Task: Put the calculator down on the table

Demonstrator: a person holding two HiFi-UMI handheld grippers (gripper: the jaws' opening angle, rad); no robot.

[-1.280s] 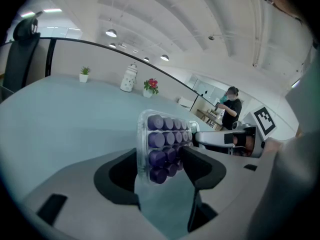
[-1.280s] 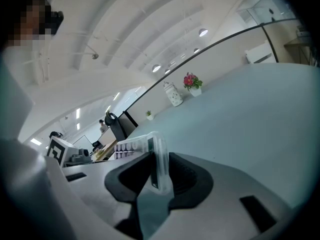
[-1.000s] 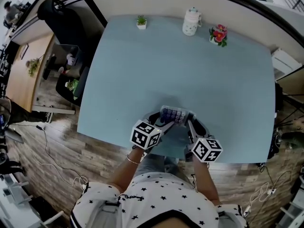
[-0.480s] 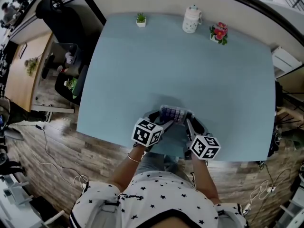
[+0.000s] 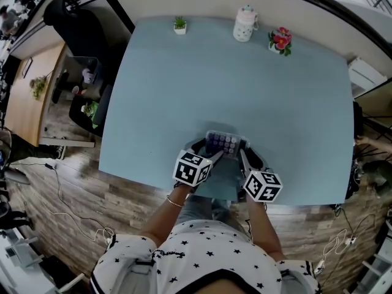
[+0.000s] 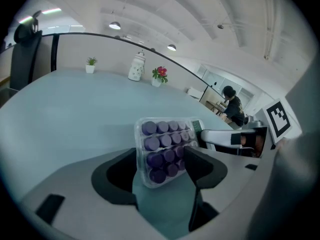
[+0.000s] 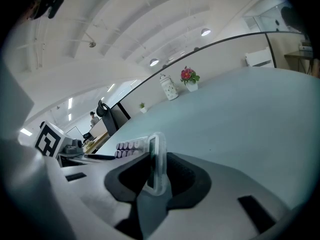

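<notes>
**Speaker 1:** Is there any writing, number or brand to read in these views?

**Speaker 2:** None that can be made out. The calculator (image 5: 224,144) shows rows of purple keys. Any print on them is too small and blurred to read. Its greenish display (image 6: 196,125) shows no legible digits.

**Speaker 1:** And the black-and-white cubes?

**Speaker 2:** The left marker cube (image 5: 193,168) and the right marker cube (image 5: 263,185) carry square block patterns in black and white. These are not letters or numbers.

**Speaker 1:** Anything at the far edge of the counter (image 5: 184,90)?

**Speaker 2:** The white jar (image 5: 245,24) there has a faint speckled pattern. No label can be read on it.
</notes>
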